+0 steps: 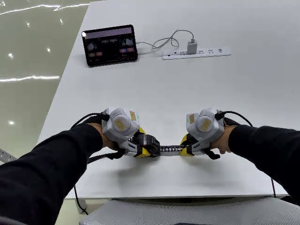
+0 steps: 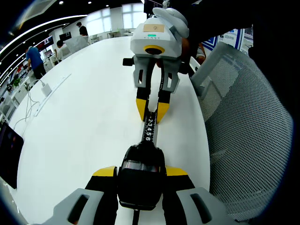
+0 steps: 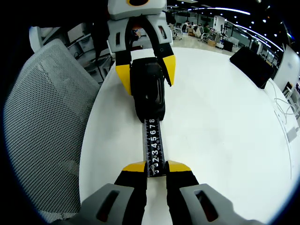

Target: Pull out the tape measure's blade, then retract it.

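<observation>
The left gripper (image 1: 142,149) has its jaws clamped on the black tape measure (image 1: 150,144), near the front edge of the white worktop (image 1: 187,89). The right gripper (image 1: 186,149) pinches the tip of the blade (image 1: 170,149), drawn out a short way between the two

One table (image 1: 211,93), one tape measure (image 1: 151,144), one tablet (image 1: 109,45), one power strip (image 1: 201,52), one charger (image 1: 192,47) and one chair (image 1: 178,213) are recorded. Two more are counted: left hand-held gripper (image 1: 142,143), right hand-held gripper (image 1: 185,146).
</observation>
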A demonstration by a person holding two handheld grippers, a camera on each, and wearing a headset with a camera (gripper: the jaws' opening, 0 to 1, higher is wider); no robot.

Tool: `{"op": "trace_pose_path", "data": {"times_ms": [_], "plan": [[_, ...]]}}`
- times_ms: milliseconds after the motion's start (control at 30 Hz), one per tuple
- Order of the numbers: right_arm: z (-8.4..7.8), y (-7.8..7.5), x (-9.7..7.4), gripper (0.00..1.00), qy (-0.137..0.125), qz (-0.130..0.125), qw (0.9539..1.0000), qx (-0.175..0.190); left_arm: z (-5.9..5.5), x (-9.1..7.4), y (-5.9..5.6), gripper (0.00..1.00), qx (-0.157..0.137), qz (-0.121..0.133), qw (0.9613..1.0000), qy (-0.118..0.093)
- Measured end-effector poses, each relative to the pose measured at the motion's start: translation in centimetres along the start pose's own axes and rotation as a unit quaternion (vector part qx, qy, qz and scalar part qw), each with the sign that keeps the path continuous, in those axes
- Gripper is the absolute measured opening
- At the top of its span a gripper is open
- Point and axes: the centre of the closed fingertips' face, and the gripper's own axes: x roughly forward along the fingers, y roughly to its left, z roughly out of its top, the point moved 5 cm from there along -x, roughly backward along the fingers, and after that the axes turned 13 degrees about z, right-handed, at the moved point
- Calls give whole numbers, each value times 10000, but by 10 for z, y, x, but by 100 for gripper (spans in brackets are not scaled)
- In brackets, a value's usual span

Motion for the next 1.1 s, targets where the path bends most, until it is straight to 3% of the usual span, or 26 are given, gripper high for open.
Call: {"op": "trace_pose_path", "data": {"times_ms": [1100], "plan": [[-16,1,-13,10,2,-32,9999,157,0,0,0,32,-75,2,10000,-15]]}}
